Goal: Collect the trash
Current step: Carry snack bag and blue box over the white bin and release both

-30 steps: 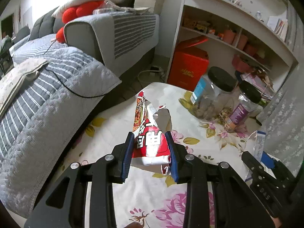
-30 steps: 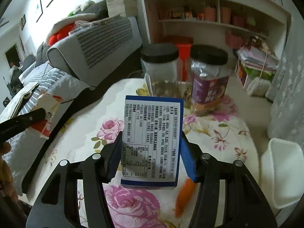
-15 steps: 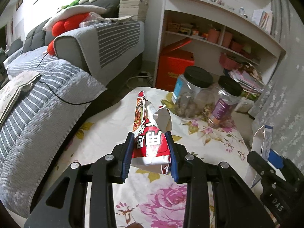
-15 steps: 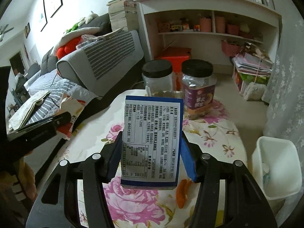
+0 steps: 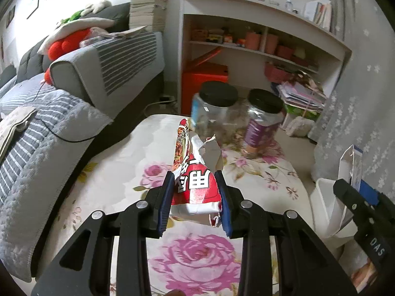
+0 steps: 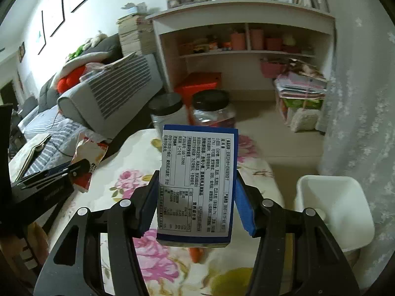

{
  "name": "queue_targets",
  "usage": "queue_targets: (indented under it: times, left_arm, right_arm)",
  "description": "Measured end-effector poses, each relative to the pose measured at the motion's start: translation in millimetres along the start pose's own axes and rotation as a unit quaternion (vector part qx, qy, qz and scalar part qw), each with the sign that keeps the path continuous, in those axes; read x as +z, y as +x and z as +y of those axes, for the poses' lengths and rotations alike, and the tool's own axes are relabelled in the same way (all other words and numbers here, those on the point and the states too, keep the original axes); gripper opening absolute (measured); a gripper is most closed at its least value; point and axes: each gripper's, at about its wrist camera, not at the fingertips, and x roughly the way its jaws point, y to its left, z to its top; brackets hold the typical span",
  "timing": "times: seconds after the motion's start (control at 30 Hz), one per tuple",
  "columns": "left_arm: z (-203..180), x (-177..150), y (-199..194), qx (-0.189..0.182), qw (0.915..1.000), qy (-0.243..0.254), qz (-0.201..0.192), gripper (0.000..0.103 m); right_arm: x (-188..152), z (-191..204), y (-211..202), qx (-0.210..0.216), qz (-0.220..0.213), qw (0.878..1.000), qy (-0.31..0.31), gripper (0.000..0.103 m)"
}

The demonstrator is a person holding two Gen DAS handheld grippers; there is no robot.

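Note:
My left gripper [image 5: 194,182] is shut on a torn red and white snack wrapper [image 5: 195,172], held upright above the floral tablecloth [image 5: 118,167]. My right gripper [image 6: 196,182] is shut on a blue and white carton [image 6: 197,185] with a printed label facing the camera. In the left wrist view the right gripper [image 5: 355,192] shows at the right edge with the carton [image 5: 351,165], over a white bin [image 5: 323,204]. In the right wrist view the left gripper [image 6: 81,167] and the wrapper [image 6: 88,153] show at the left, and the white bin [image 6: 333,209] stands beside the table at lower right.
Two black-lidded jars [image 5: 217,108] [image 5: 264,118] stand at the table's far end. An orange piece [image 6: 196,254] lies on the cloth under the carton. A grey striped sofa [image 5: 61,103] runs along the left; a white shelf unit [image 5: 259,49] and a red box [image 5: 205,76] stand behind.
Both grippers have drawn back and risen from the jars, each keeping its load. The white bin has come more fully into the right wrist view.

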Motion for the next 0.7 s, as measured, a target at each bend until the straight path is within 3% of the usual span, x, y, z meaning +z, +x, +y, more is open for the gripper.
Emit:
queue_targets:
  times: [0.3, 0.7]
  left_arm:
    - [-50, -10, -3, -0.023, 0.9992, 0.034, 0.002, 0.033]
    - [-119, -23, -5, -0.054, 0.9947, 0.087, -0.002, 0.033]
  right_arm:
    - [-4, -61, -25, -0.052, -0.017, 0.998, 0.034, 0.054]
    - [-7, -158, -45, -0.123, -0.019, 0.986, 0.115, 0.054]
